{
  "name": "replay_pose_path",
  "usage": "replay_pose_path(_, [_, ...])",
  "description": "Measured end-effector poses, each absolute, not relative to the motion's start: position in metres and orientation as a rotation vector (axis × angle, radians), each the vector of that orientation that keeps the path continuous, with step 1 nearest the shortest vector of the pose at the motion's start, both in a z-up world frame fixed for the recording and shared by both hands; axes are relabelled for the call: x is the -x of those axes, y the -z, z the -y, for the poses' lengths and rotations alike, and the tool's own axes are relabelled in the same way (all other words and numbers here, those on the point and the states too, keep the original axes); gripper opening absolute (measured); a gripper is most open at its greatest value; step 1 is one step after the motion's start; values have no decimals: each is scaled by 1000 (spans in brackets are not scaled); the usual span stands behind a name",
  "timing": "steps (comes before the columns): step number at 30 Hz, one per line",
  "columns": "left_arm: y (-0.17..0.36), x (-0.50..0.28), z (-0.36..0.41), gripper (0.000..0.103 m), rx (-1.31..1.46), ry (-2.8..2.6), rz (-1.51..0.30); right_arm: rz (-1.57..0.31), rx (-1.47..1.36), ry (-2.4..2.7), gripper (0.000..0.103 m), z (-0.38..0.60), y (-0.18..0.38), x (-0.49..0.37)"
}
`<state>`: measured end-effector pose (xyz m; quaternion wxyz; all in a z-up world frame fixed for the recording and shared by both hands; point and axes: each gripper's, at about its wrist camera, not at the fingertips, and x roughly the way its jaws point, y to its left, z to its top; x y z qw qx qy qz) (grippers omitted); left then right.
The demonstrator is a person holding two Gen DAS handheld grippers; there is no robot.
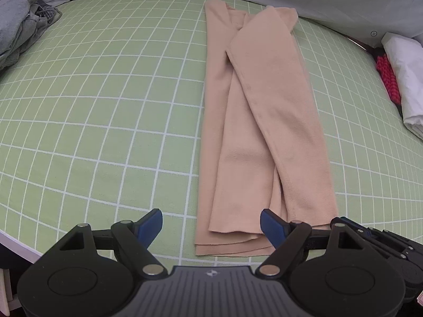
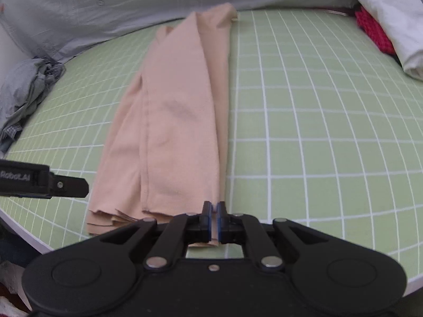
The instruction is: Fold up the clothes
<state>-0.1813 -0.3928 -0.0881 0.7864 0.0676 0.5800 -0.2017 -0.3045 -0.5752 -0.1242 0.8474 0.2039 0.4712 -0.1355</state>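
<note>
A peach garment [image 1: 253, 121] lies folded into a long strip on the green grid mat [image 1: 105, 105], running from the near edge to the far side. My left gripper [image 1: 211, 224] is open, its blue-padded fingers either side of the garment's near left corner, just above the mat. In the right wrist view the garment [image 2: 171, 121] lies ahead, and my right gripper [image 2: 214, 211] is shut on its near right edge. Part of the left gripper [image 2: 53, 183] shows at the left there.
A crumpled grey garment [image 1: 21, 31] lies at the mat's far left [image 2: 23, 89]. A white cloth [image 1: 407, 79] and a red item [image 1: 388, 79] sit at the far right [image 2: 394, 18]. A grey sheet [image 2: 105, 13] borders the back.
</note>
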Motion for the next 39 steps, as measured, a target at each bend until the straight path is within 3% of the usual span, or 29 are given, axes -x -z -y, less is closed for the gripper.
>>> replay_pose_path(2, [92,182,393,82,-156,433,-1259,-971,-438,307,73,576,124,305])
replay_pose_path(3, [94,183,394,82,-162,433,-1263,-957,-436,319,83,576,124,305])
replay_pose_path(8, [107,183,396,82,-186,436,-1278,-974,-383,331,95,570,130,294])
replay_pose_path(11, [113,183,399,82,-201,452,-1274,-999,-353,320,96,563,137,286])
replay_pose_path(14, [116,184,403,80,-234,478,-1252,-1021,-340,311,94,559,144,282])
replay_pose_path(16, [118,184,403,71,-240,489,-1246,-1033,-329,307,94,556,147,281])
replay_pose_path(18, [120,183,401,56,-212,500,-1257,-1025,-307,290,87,553,146,279])
replay_pose_path(20, [122,183,400,44,-182,523,-1273,-1023,-293,275,75,551,145,277])
replay_pose_path(21, [123,184,401,41,-176,532,-1277,-1023,-288,268,74,550,144,276])
replay_pose_path(26, [123,187,406,40,-191,537,-1265,-1025,-268,240,75,549,145,273])
replay_pose_path(28, [123,188,405,33,-177,549,-1264,-1022,-260,217,72,550,145,273])
replay_pose_path(29, [125,187,402,19,-149,569,-1270,-1021,-255,203,65,550,145,273])
replay_pose_path(30, [126,187,401,15,-108,583,-1283,-1022,-256,185,60,550,144,273])
replay_pose_path(32, [127,187,401,14,-70,566,-1296,-1026,-271,142,35,552,143,273])
replay_pose_path(34, [125,189,401,13,-75,572,-1297,-1017,-290,115,21,554,134,279])
replay_pose_path(39, [103,205,388,12,-60,620,-1306,-984,-343,61,16,560,105,299])
